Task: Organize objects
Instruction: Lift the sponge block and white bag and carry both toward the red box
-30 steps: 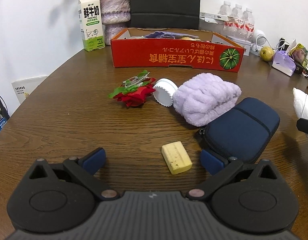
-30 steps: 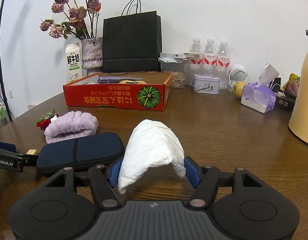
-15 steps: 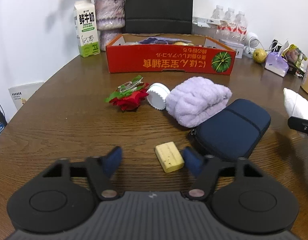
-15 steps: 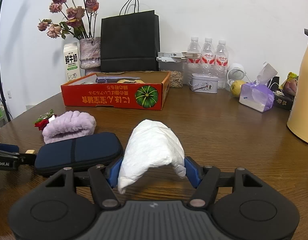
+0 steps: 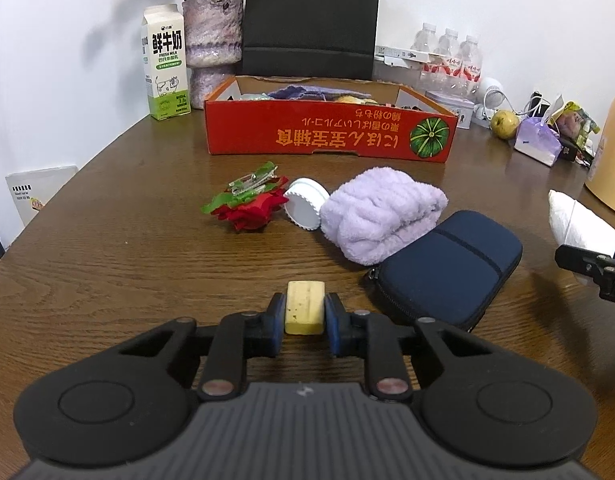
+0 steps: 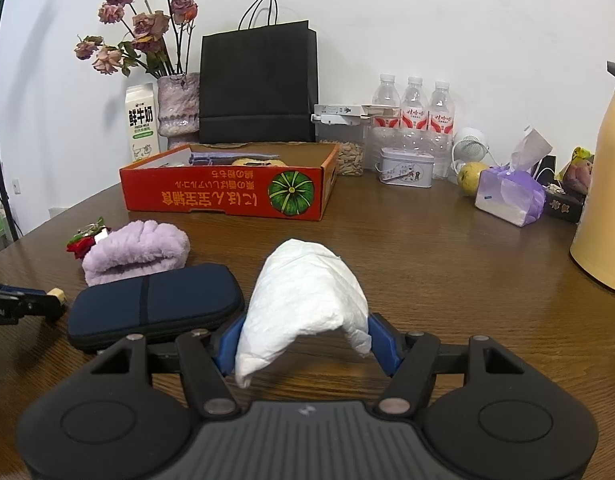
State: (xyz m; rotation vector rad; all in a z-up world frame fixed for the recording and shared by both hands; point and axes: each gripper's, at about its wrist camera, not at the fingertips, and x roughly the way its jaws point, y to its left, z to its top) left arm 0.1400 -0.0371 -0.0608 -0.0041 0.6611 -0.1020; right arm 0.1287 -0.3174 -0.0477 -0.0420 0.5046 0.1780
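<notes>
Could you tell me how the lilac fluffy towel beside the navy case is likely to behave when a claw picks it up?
The lilac towel looks soft and loosely rolled, so it would probably sag and partly unroll. Its plush pile suggests it is light for its bulk and unlikely to slip. It leans against the navy case, so lifting it might nudge that.

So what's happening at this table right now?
A person is tidying loose items with two handheld grippers. The left gripper has just been closing and now pinches a small yellow block on the table. The right gripper holds a white bundle. The red box already has items inside.
</notes>
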